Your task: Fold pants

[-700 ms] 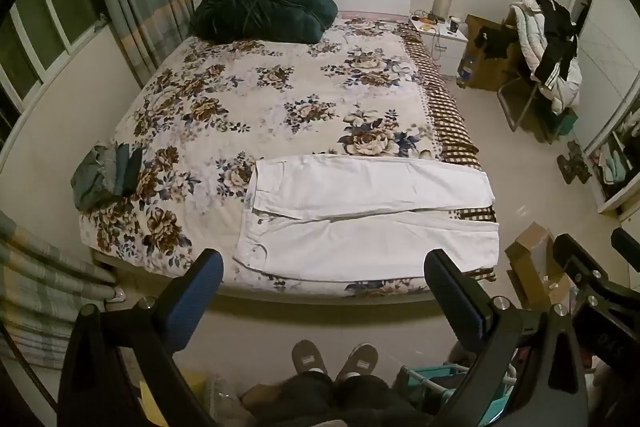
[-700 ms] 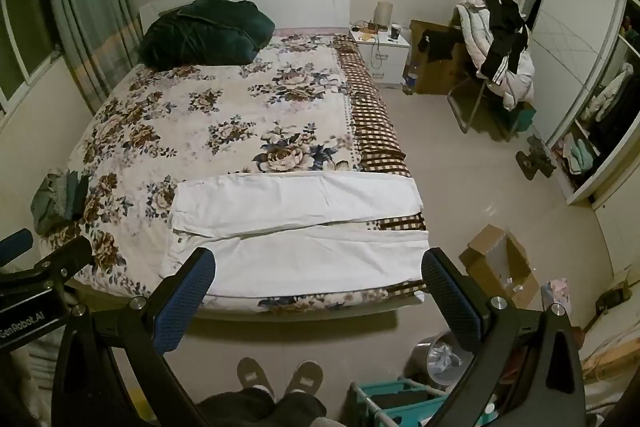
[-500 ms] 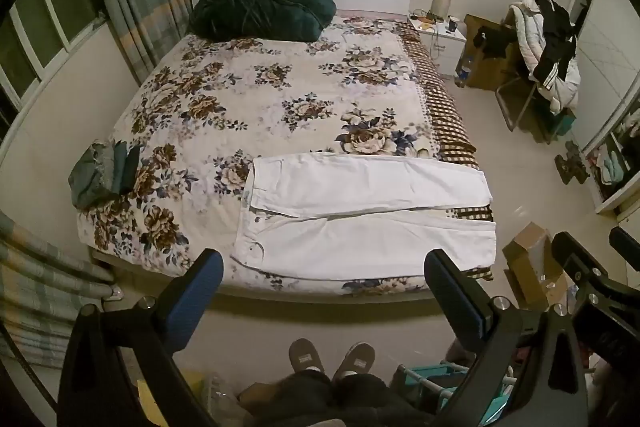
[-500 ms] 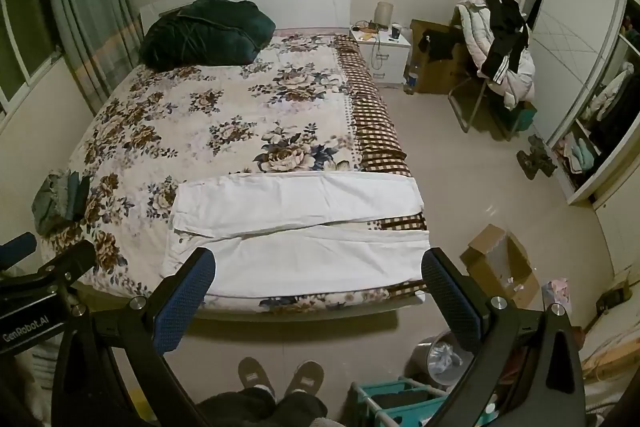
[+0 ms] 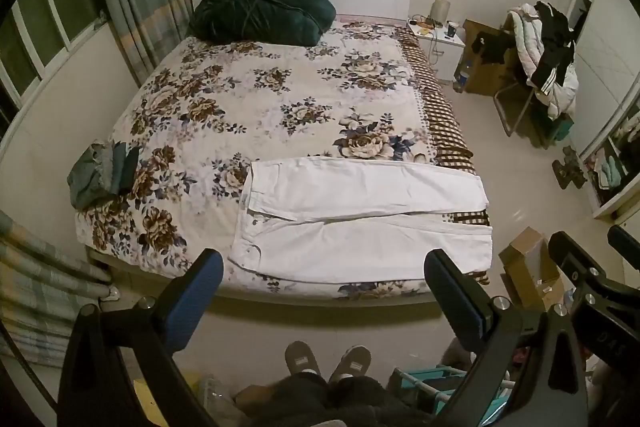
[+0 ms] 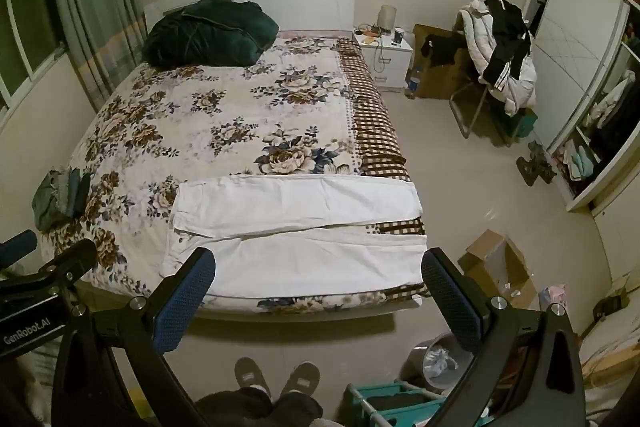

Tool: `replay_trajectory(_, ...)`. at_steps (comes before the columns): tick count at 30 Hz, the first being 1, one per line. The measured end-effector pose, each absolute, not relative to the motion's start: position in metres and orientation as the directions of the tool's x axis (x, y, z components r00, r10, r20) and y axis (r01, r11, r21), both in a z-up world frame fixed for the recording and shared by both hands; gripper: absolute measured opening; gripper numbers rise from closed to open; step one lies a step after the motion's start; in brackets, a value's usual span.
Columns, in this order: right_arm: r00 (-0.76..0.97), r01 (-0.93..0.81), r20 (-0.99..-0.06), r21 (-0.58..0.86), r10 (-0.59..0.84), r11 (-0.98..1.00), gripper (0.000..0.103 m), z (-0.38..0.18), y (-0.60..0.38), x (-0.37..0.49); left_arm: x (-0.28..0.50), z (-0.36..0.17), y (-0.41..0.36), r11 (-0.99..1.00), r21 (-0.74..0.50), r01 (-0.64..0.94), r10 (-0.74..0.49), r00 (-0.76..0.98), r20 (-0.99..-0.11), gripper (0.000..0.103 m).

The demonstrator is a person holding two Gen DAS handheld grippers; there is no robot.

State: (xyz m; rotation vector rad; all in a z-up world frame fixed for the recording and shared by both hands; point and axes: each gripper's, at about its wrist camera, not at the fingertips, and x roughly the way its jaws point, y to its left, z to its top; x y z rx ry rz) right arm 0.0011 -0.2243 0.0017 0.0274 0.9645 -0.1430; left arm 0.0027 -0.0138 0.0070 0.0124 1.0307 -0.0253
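Note:
White pants [image 5: 360, 219] lie flat across the near end of a floral bed [image 5: 260, 99], waistband to the left, both legs stretched to the right side by side. They also show in the right wrist view [image 6: 296, 227]. My left gripper [image 5: 324, 291] is open and empty, held high above the floor in front of the bed's foot, well short of the pants. My right gripper [image 6: 318, 287] is open and empty, at the same height beside the left one.
A dark green duvet [image 5: 260, 11] lies at the headboard. Folded dark clothes [image 5: 100, 175] sit at the bed's left edge. A cardboard box [image 6: 496, 267], bin [image 6: 440, 359] and teal rack [image 6: 396, 399] stand on the floor at right. A clothes-laden chair [image 6: 500, 55] stands by the wardrobe.
Both views have shifted very slightly; the bed and pants sit marginally higher in frame. The pants have not moved and both grippers stay open.

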Motion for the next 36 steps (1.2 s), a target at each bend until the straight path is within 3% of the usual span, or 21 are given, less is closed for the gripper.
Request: replay_trajectory(36,0.565,0.130,-0.818,-0.040,-0.107,0.991,0.103,0.013,-0.222,-0.007,0.000,0.011,-0.018,1.000,-0.018,0.024,-0.028,0.523,-0.852,0.103)
